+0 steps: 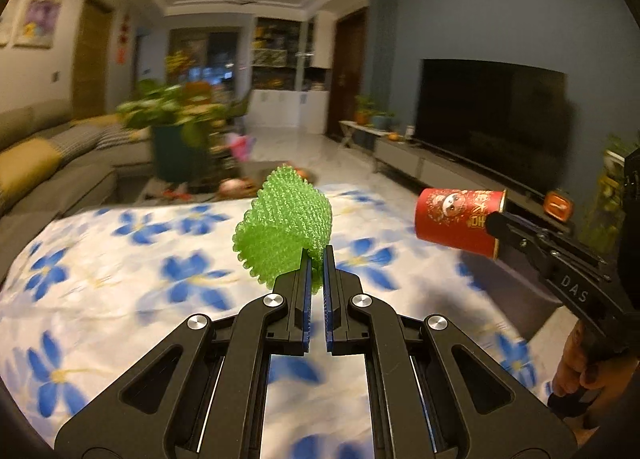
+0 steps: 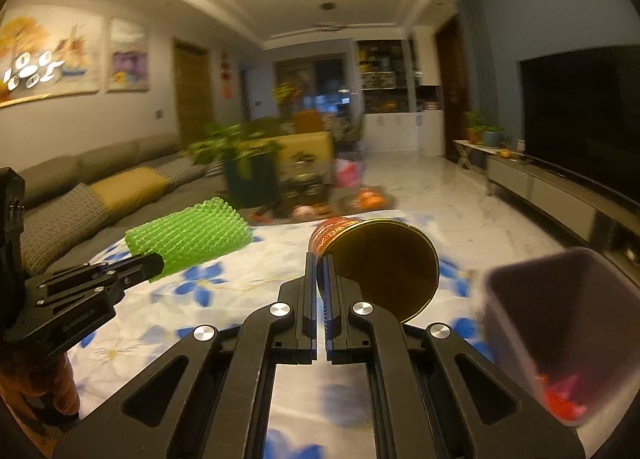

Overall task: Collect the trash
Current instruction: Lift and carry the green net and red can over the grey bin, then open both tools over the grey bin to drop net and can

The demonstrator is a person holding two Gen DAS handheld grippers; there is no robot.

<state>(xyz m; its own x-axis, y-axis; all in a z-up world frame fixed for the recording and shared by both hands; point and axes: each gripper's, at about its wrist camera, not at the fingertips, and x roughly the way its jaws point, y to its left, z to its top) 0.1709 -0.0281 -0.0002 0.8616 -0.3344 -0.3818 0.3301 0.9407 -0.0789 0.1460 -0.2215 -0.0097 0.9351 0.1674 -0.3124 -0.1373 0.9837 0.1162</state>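
My left gripper is shut on a green foam net sleeve, held up over the flowered tablecloth. From the right wrist view the same green foam net sleeve sticks out of the left gripper at the left. My right gripper is shut on the rim of a red paper cup, whose open mouth faces the camera. In the left wrist view that red paper cup lies sideways in the right gripper. A dark bin with red scraps inside stands at the lower right.
A grey sofa with a yellow cushion runs along the left. Beyond the table stands a potted plant with clutter around it on the floor. A large television on a low cabinet lines the right wall. A person's hand holds the right gripper's handle.
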